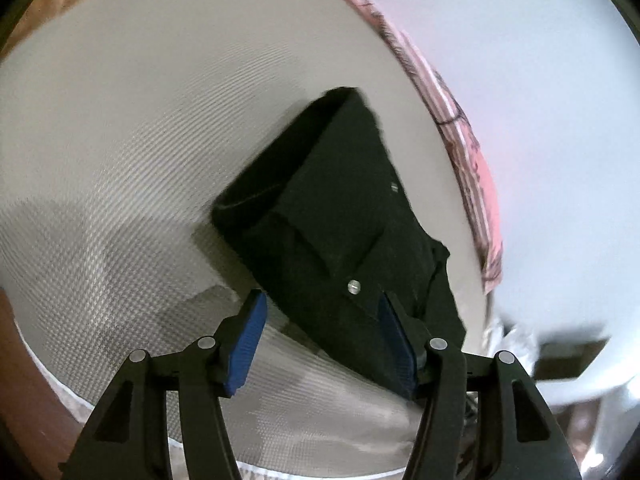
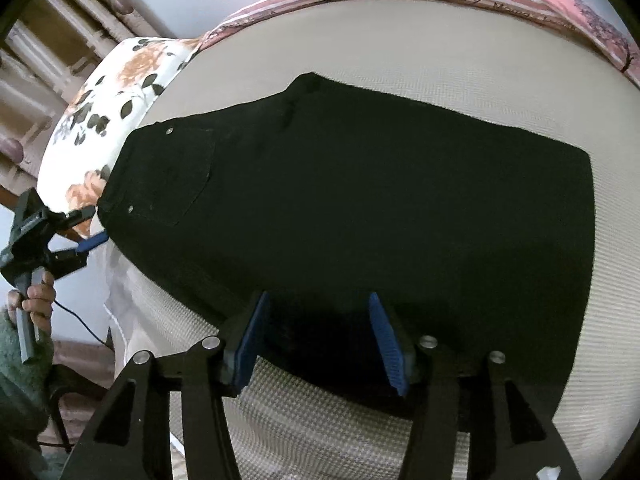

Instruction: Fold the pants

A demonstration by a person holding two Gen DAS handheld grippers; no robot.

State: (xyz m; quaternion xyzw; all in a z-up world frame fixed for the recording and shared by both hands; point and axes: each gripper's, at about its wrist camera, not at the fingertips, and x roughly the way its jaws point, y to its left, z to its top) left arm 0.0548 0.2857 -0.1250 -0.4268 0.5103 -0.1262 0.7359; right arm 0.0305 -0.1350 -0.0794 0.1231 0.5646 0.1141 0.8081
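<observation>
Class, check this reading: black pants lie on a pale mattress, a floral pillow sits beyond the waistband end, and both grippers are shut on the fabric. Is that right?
One error: neither gripper is shut. The left wrist view shows the left gripper open, and the right wrist view shows the right gripper open too. The rest holds: black pants on the pale mattress, floral pillow beyond the waistband.

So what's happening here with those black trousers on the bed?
A person is folding a pair of black denim pants on a beige woven mattress, using two handheld grippers. The left gripper hovers open at the waistband end; the right gripper is open over the near edge. Neither grips the fabric.
</observation>
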